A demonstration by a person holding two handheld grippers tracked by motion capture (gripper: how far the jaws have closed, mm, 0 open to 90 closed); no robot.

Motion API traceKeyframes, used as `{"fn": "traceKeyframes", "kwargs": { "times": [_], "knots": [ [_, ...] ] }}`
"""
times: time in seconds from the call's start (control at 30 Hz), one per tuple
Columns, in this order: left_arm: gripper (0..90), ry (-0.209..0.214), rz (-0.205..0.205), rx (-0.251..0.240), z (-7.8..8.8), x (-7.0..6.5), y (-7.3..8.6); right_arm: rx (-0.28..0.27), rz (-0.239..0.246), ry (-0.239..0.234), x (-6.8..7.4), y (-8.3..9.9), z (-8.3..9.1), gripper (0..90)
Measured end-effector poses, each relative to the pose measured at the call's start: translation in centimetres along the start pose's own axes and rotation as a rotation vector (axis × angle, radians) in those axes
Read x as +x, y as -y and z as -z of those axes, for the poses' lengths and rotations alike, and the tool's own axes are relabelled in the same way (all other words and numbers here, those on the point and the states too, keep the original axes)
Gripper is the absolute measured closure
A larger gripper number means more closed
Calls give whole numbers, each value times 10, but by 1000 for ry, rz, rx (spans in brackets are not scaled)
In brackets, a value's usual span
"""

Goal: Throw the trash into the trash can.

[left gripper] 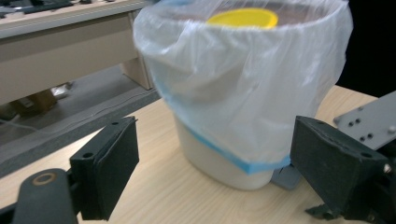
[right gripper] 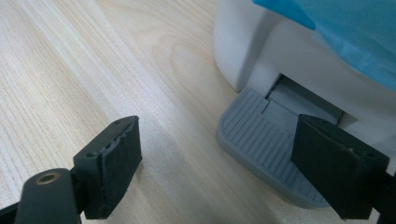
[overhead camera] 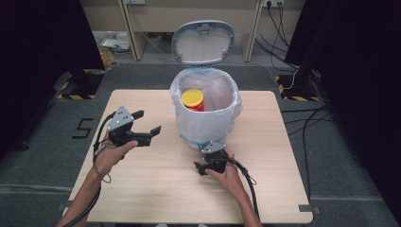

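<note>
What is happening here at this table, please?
A person works at a light wooden table with a gripper in each hand. A small white pedal bin, lined with a clear plastic bag edged in blue, stands with its grey lid up. Inside is a red container with a round yellow cap. The right gripper sits low at the ribbed grey pedal, one jaw over it, jaws apart. The left gripper hovers open beside the bin, holding nothing.
</note>
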State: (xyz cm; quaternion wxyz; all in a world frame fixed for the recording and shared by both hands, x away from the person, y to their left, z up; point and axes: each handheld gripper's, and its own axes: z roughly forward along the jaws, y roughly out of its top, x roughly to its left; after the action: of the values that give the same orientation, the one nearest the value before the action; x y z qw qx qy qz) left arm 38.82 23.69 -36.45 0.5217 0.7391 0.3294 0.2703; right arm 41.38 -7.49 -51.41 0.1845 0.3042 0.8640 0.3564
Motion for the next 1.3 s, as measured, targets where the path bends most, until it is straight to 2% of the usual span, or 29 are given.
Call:
{"fn": "traceKeyframes", "kwargs": {
  "times": [0.23, 0.4, 0.7, 0.83, 0.87, 1.13, 1.27, 1.3],
  "knots": [
    [148, -38, 7, 6, 11, 1, 31, -4, -3, -4, -1, 0, 0, 162],
    [148, -49, 13, 22, 16, 2, 51, -1, -4, -2, 0, 0, 0, 162],
    [150, -55, 41, 104, 11, 1, 99, -4, 0, -1, 0, 0, 0, 161],
    [150, -46, 56, 134, 8, -1, 115, -8, -6, -6, -1, 0, 0, 161],
    [150, -48, 46, 146, 7, -1, 118, -6, 0, -4, -1, 0, 0, 161],
    [150, -40, 40, 214, -1, -5, 142, -7, 0, -5, -1, 0, 0, 162],
    [151, -34, 22, 268, -5, -8, 151, -7, 3, -4, -1, 0, 0, 161],
    [151, -26, 13, 295, -7, -9, 154, -7, 0, -5, -1, 0, 0, 161]
  ]
}}
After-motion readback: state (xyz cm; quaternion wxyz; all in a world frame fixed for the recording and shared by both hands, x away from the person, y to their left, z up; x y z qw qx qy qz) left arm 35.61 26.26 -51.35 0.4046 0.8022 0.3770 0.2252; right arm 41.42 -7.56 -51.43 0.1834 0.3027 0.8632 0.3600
